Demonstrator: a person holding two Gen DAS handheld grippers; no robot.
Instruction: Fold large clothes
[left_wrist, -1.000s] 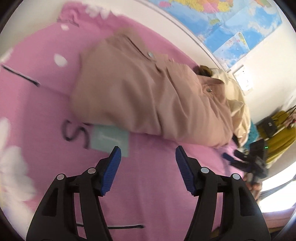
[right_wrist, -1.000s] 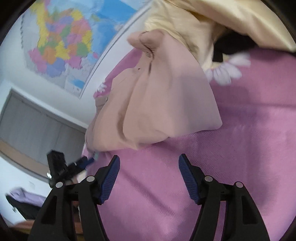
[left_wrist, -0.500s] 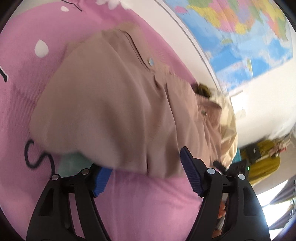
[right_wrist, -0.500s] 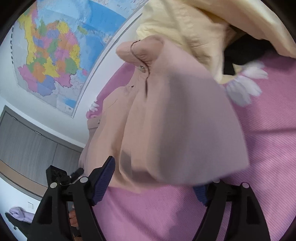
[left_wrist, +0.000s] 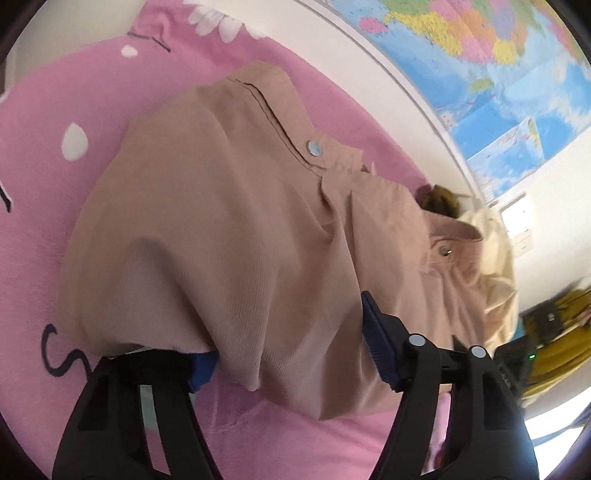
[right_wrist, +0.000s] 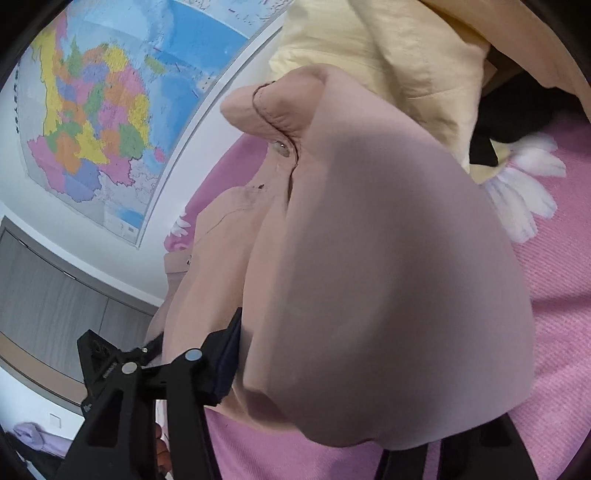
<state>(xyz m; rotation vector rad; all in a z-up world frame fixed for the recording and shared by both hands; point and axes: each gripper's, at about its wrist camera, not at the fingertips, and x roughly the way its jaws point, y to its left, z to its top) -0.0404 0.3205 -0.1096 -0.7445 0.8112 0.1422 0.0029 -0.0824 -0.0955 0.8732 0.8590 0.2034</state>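
Observation:
A dusty-pink button shirt lies partly folded on a pink bed cover. My left gripper is open, its blue-padded jaws straddling the shirt's near edge; the cloth drapes over the left finger. In the right wrist view the same shirt fills the frame. My right gripper is open with the shirt's edge between its jaws; the right finger is hidden under the cloth.
A cream garment and something black lie beyond the shirt. A wall map hangs behind the bed. A yellow heap and dark gear lie past the bed's end. A teal patch lies under the left gripper.
Both grippers have moved forward from open bed cover onto the shirt's near edge, so the cloth now lies between their jaws. Both stay open.

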